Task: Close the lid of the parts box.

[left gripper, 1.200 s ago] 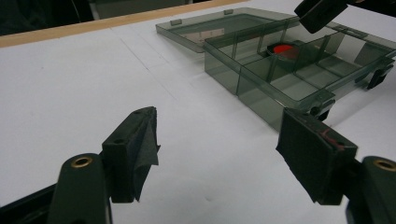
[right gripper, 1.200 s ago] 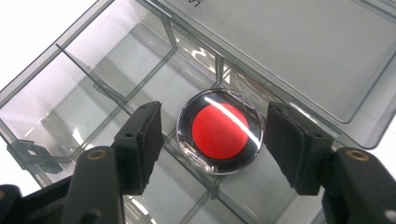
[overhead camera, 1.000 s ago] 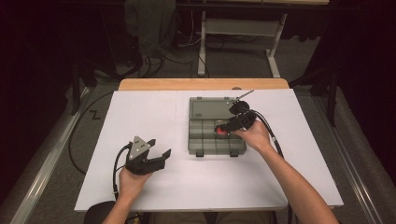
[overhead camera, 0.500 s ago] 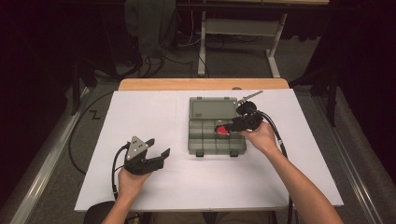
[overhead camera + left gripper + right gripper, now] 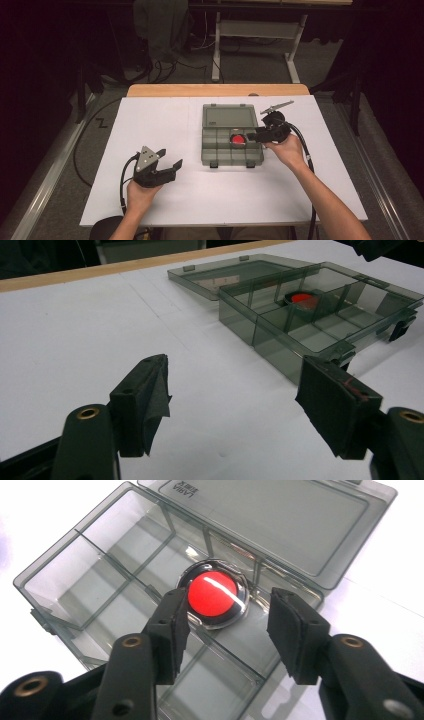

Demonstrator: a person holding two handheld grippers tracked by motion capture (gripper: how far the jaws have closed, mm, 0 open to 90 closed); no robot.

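A smoky clear compartment box point(image 5: 220, 150) lies mid-table with its lid point(image 5: 230, 117) folded flat on the far side. A round red disc in a black rim point(image 5: 238, 138) rests in one middle compartment. My right gripper point(image 5: 254, 135) hovers at the box's right edge, pointing left at the disc. In the right gripper view the gripper point(image 5: 230, 600) looks down on the disc point(image 5: 214, 596); its jaws have just been closing and stand half apart with nothing between the pads. My left gripper point(image 5: 169, 159) rests open on the white sheet at the left, pointing at the box point(image 5: 310, 315).
The white sheet point(image 5: 150, 125) covers the table, with a wooden strip point(image 5: 215, 90) along the far edge. Behind the table stand a metal desk frame point(image 5: 260, 30) and floor cables point(image 5: 165, 70). A cable point(image 5: 302, 145) trails from the right gripper.
The right hand has drawn back to the right, off the red disc, which stays in its compartment. Its jaws stand narrower. The left gripper has not moved.
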